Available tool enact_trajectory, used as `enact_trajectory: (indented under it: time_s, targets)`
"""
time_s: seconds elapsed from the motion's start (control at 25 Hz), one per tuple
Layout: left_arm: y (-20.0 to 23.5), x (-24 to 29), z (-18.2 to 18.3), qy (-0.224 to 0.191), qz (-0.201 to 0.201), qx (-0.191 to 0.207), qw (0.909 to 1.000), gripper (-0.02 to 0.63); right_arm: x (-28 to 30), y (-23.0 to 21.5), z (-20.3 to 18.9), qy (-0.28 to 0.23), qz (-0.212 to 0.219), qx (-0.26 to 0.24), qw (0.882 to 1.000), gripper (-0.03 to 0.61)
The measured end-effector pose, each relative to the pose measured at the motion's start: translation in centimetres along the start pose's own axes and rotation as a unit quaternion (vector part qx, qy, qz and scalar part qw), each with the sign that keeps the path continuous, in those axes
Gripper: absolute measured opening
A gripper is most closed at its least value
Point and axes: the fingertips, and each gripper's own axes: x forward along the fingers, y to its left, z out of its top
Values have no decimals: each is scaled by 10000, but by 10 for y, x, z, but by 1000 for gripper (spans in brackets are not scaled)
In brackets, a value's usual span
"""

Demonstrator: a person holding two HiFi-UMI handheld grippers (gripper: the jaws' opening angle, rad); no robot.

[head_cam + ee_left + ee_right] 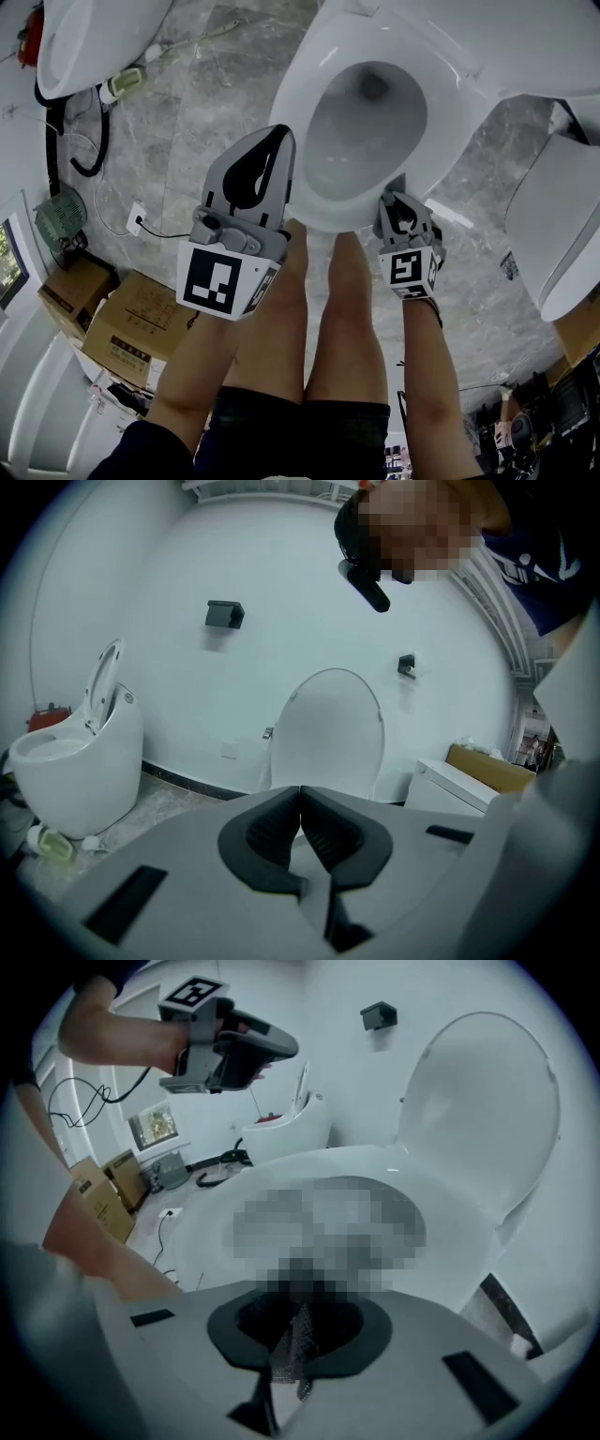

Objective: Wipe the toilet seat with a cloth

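The white toilet [375, 112] stands open in front of me, its seat [450, 1269] down and its lid [487, 1101] upright. My right gripper [397, 199] sits at the seat's front rim, shut on a grey mesh cloth [295, 1349] that hangs between its jaws. The cloth's contact with the seat is hidden. My left gripper [267, 155] is raised left of the bowl, jaws shut and empty; it also shows in the right gripper view as the left gripper [234, 1049] up in the air. In the left gripper view the left gripper [300, 799] points at the lid [328, 733].
The person's bare legs [347, 319] stand just before the bowl. A second toilet [84, 37] stands at the far left, another white fixture [562, 225] at the right. Cardboard boxes [131, 328], a small fan [61, 225] and cables [84, 150] lie on the floor at left.
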Motion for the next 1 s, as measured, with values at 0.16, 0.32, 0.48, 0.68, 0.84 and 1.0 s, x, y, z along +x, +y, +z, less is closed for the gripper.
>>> enact_trajectory:
  time_s: [0.16, 0.32, 0.48, 0.68, 0.84, 1.0]
  targets:
    - [0, -2, -3, 5, 66, 7, 10000, 20, 12, 85, 17, -65, 595, 144, 9981, 61]
    - [-3, -2, -5, 17, 53, 7, 10000, 20, 23, 129, 35, -35, 1223, -276, 9921, 62]
    - [0, -7, -3, 35, 41, 57, 10000, 20, 16, 104, 23, 78, 1222, -874, 9886, 63]
    - [6, -11, -3, 27, 87, 13, 10000, 20, 2, -14, 2, 297, 150, -913, 9953, 64]
    - [8, -10, -1, -45, 115, -67, 9999, 20, 3, -69, 5, 473, -322, -887, 9944, 66]
    - [13, -10, -2, -23, 122, -25, 9999, 20, 18, -40, 8, 600, -134, -476, 9970, 63]
